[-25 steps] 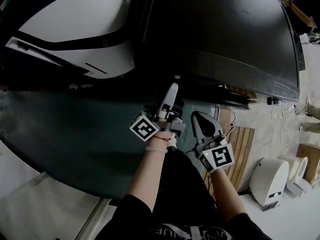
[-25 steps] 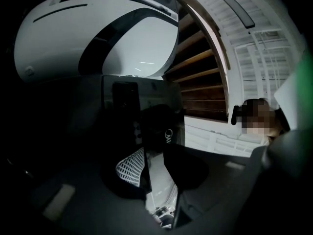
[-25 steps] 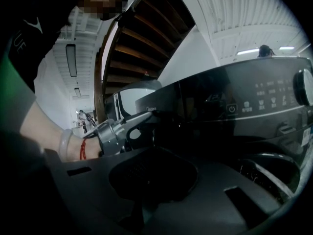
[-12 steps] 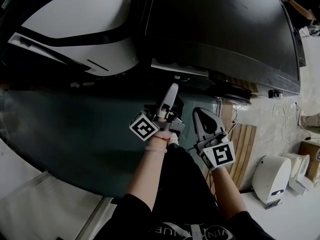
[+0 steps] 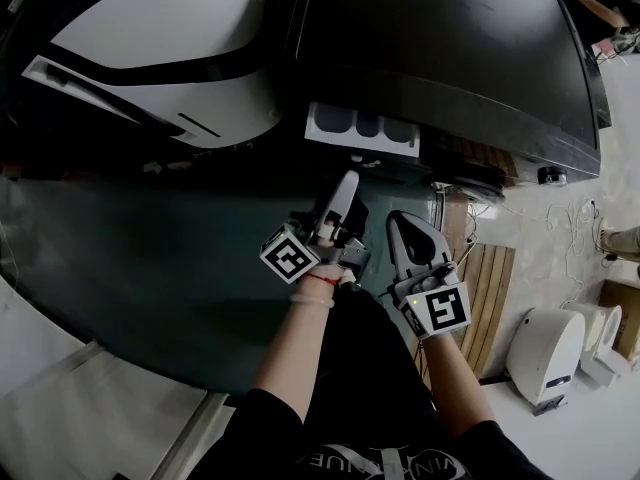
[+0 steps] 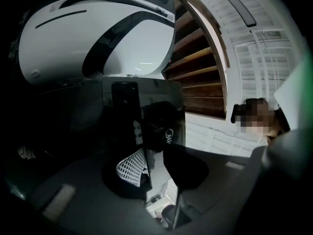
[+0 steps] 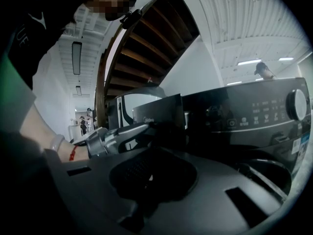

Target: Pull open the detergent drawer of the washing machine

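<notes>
Washing machine [image 5: 440, 58]: black, glossy top, fills the upper right of the head view. Its drawer [image 5: 362, 128] stands pulled out from the front edge, and pale compartments show from above.

Left gripper [image 5: 346, 182]: reaches up to the front of the drawer, tip against it. In the left gripper view the dark front panel [image 6: 124, 111] rises from between the jaws. The jaws are drawn in on its lower edge, and the gridded pad [image 6: 132, 168] lies on the panel's left side. A thin sliver of light shows between the panel and the other jaw. Read as pinching the drawer front.

Right gripper [image 5: 401, 225]: just beside the left one, lower in the head view, apart from the drawer. In the right gripper view its jaws are pressed together with nothing between them.

The right gripper view also shows the left gripper [image 7: 142, 129] meeting the drawer panel [image 7: 156, 112]. The control panel [image 7: 254, 111] and a round dial [image 7: 295, 104] lie to the right of that.

A white rounded appliance [image 5: 160, 48] stands left of the washing machine. Wooden floor slats [image 5: 485, 278] lie to the right, below the machine.

Hands wear the grippers at the wrist; a red band [image 5: 318, 277] sits on the left wrist.
</notes>
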Action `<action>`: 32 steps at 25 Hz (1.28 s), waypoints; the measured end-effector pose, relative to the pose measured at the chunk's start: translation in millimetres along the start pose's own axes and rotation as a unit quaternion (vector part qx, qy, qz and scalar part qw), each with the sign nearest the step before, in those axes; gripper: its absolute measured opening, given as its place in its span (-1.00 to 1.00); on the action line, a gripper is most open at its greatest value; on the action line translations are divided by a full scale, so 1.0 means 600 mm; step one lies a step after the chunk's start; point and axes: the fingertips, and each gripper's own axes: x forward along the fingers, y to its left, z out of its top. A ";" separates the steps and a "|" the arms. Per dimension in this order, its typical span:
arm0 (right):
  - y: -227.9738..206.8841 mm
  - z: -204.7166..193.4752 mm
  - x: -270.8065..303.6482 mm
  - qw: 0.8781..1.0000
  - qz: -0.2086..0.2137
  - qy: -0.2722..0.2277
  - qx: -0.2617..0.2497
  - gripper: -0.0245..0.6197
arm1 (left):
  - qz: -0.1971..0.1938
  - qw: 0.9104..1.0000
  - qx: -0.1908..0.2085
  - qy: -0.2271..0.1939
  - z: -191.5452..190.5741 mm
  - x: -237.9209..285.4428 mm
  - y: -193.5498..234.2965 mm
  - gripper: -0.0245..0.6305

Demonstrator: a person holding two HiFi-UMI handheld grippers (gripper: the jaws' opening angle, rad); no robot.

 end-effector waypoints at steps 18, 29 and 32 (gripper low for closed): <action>0.039 -0.001 -0.044 1.000 -0.010 -0.006 -0.013 -0.89 | 0.007 1.000 -0.007 0.011 -0.023 -0.060 -0.029 -0.55; 0.053 0.013 -0.062 0.999 -0.010 -0.031 -0.003 -0.89 | -0.001 1.000 -0.016 -0.002 -0.029 -0.077 -0.044 -0.56; 0.056 0.010 -0.066 0.999 -0.009 -0.031 -0.005 -0.89 | 0.001 1.000 -0.015 0.001 -0.032 -0.082 -0.045 -0.56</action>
